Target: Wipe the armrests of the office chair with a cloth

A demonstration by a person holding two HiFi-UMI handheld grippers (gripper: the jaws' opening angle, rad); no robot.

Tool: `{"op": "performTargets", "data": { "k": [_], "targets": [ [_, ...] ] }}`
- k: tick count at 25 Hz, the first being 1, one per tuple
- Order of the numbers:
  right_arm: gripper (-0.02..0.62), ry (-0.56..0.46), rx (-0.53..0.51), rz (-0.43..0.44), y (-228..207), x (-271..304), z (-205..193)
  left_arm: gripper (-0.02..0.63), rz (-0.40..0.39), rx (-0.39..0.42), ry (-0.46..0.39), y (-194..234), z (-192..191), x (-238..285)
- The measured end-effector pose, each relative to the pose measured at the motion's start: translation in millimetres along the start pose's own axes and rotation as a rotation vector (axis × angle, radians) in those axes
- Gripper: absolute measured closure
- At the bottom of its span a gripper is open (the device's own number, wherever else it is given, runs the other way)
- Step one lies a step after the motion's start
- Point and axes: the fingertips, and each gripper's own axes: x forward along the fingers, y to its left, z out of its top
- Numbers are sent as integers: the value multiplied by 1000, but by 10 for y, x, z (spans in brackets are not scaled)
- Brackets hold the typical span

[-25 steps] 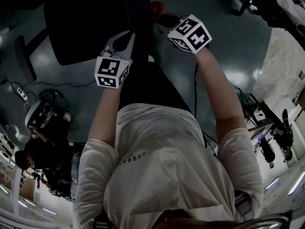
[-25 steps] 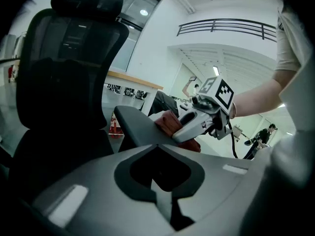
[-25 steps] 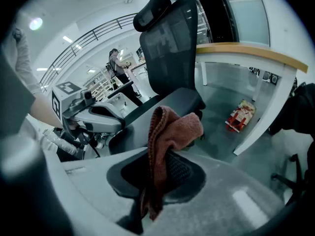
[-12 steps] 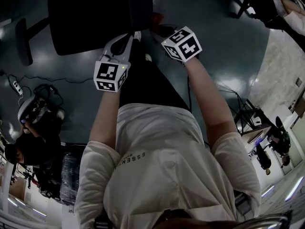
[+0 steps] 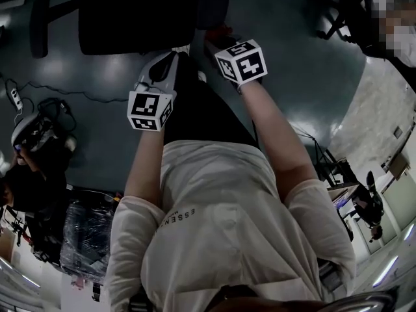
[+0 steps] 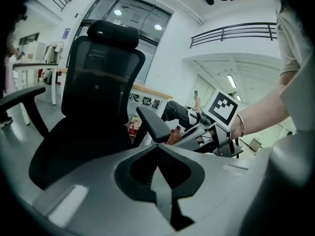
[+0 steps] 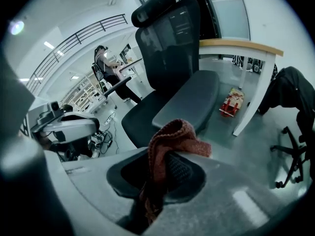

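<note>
The black office chair stands just ahead of me, its mesh back upright. My right gripper is shut on a reddish-brown knitted cloth, which bunches over the jaws right in front of the chair's near armrest. From the left gripper view, that armrest has the cloth and right gripper just beside it. My left gripper is shut on nothing, a little short of the seat. The far armrest is untouched.
A white table with a wooden edge stands behind the chair, with a red package on the floor under it. Another chair draped in dark cloth is at the right. Cables and a power strip lie on the floor at the left.
Both grippers have moved closer to the chair. The right one, still holding the cloth, has shifted left to the near armrest.
</note>
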Motion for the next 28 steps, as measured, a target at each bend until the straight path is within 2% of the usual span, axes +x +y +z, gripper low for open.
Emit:
{"op": "performTargets", "data": {
  "k": [3, 8, 11, 14, 16, 18, 21, 24, 28],
  "targets": [
    [549, -3, 2, 9, 115, 60, 24, 589, 35, -28, -19, 91, 1, -129],
    [549, -3, 43, 15, 273, 188, 108, 589, 66, -26, -53, 313, 111, -241],
    [549, 14, 62, 85, 459, 250, 116, 589, 61, -31, -55, 448, 142, -225],
    [549, 44, 9, 175, 680, 315, 252, 589, 40, -40, -42, 589, 206, -105],
    [549, 40, -53, 191, 763, 329, 463, 589, 25, -33, -33, 678, 284, -57],
    [549, 12, -135, 153, 741, 337, 771, 589, 8, -10, -26, 771, 385, -43],
    [549, -51, -239, 35, 502, 371, 1298, 589, -22, -1, -15, 940, 528, -6],
    [549, -94, -257, -80, 181, 431, 1814, 589, -60, 3, 0, 1175, 680, 89],
    [549, -93, -296, -175, -209, 568, 2362, 589, -103, -20, -6, 1511, 937, 247]
  ]
}}
